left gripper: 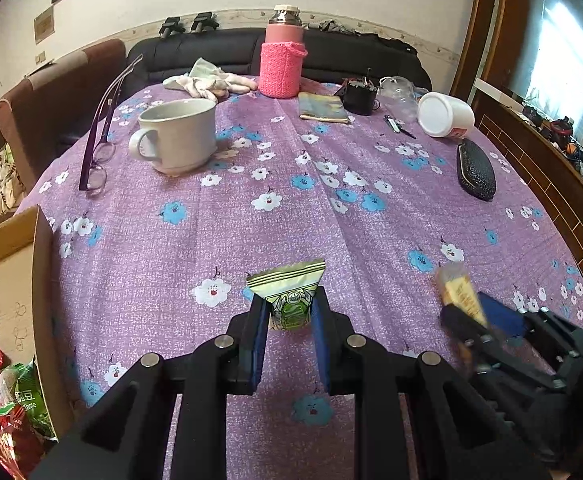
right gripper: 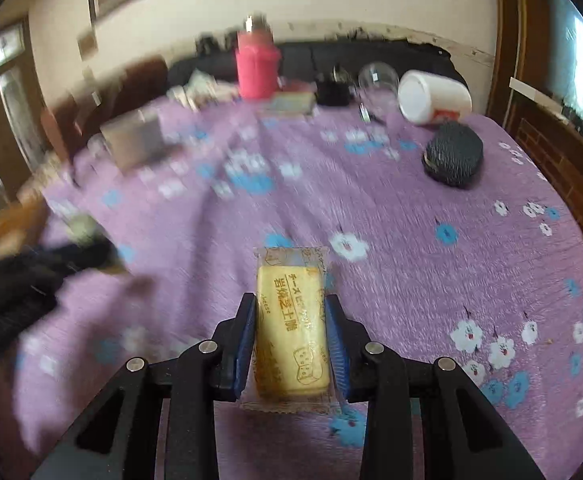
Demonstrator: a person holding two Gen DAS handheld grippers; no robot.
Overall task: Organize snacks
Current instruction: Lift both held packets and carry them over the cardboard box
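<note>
The left tool is nearly closed, its blue pads pinching a small green snack packet that stands above the purple flowered tabletop. To its right, the right tool clamps a yellow cheese biscuit in a clear wrapper by its long sides, the jaws a little wider apart than the left ones; seen from the left wrist it is blurred. At the near left corner an open cardboard box holds red and green snack bags.

Further off, on the left of the tabletop, a grey mug stands with purple-framed glasses just beside it. On the right lies a dark patterned case. At the far edge stand a pink flask in a knitted sleeve, a pale cloth to its left, and, to its right, a small booklet, a black container, a clear glass jar and a white tub lying on its side.
</note>
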